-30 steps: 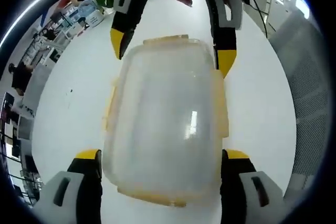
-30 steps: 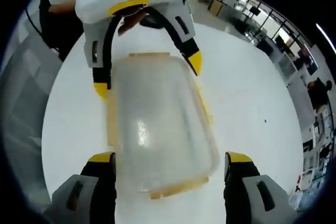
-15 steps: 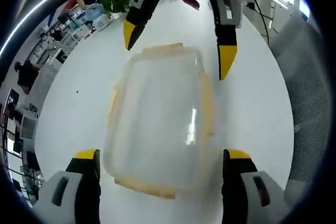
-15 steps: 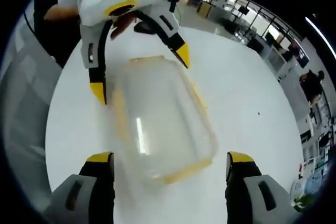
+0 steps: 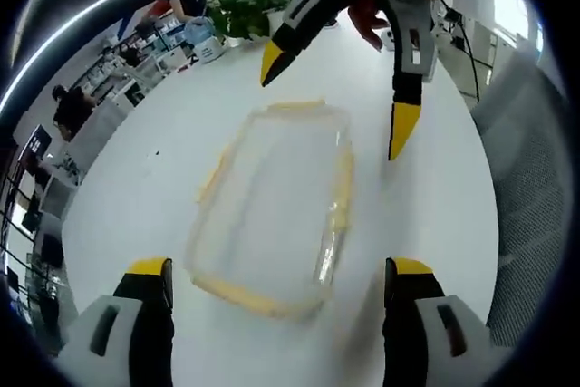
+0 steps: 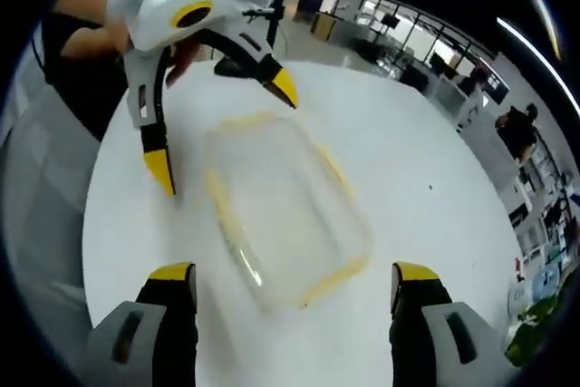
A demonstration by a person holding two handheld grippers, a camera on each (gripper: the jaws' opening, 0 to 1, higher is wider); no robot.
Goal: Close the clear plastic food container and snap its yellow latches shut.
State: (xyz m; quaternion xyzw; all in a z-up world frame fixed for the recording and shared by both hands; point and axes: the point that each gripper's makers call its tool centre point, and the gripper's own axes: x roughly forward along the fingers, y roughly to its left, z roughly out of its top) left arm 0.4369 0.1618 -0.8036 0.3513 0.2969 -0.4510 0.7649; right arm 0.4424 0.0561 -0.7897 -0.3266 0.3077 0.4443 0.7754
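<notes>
A clear plastic food container (image 5: 276, 206) with yellow latches along its rim lies flat on the white round table (image 5: 435, 215), lid on. In the left gripper view my left gripper (image 5: 276, 269) stands open above its near end, touching nothing; my right gripper (image 5: 335, 92) hangs open over the far end. In the right gripper view the container (image 6: 285, 210) lies between my open right gripper (image 6: 285, 274) at the bottom and the open left gripper (image 6: 222, 124) held by a hand at the top left. Whether the latches are snapped down I cannot tell.
A potted plant (image 5: 245, 6) and small items stand at the table's far edge. A grey mesh chair (image 5: 535, 160) is beside the table. A person's dark sleeve (image 6: 82, 52) shows behind the left gripper. Office desks (image 6: 426, 61) and people lie beyond.
Both grippers have lifted up and away from the container, which now looks smaller and lies free on the table. Both stayed open.
</notes>
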